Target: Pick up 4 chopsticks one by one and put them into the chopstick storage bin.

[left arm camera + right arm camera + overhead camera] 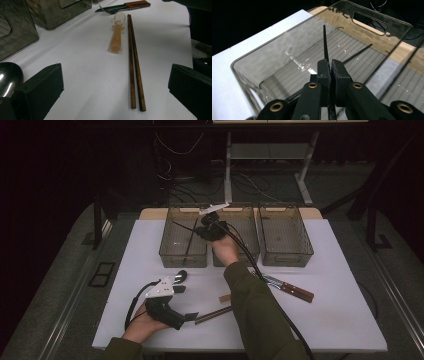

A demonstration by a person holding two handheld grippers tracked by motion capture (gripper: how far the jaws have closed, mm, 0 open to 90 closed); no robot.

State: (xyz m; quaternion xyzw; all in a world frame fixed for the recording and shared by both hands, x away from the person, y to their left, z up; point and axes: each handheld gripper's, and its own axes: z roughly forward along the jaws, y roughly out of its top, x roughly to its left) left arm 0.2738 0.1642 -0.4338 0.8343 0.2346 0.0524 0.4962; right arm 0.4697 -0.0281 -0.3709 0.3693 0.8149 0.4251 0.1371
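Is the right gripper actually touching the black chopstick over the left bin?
Touching. In the right gripper view, the right gripper has its jaws pressed shut on the black chopstick, which sticks out above them over the left bin.

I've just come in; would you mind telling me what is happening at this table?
A person is sorting utensils into three clear bins. The right gripper is shut on a thin black chopstick and holds it over the left bin, where another black stick already lies. The left gripper rests open on the white table, facing a pair of brown chopsticks and an amber spoon. A wood-handled knife lies farther right.
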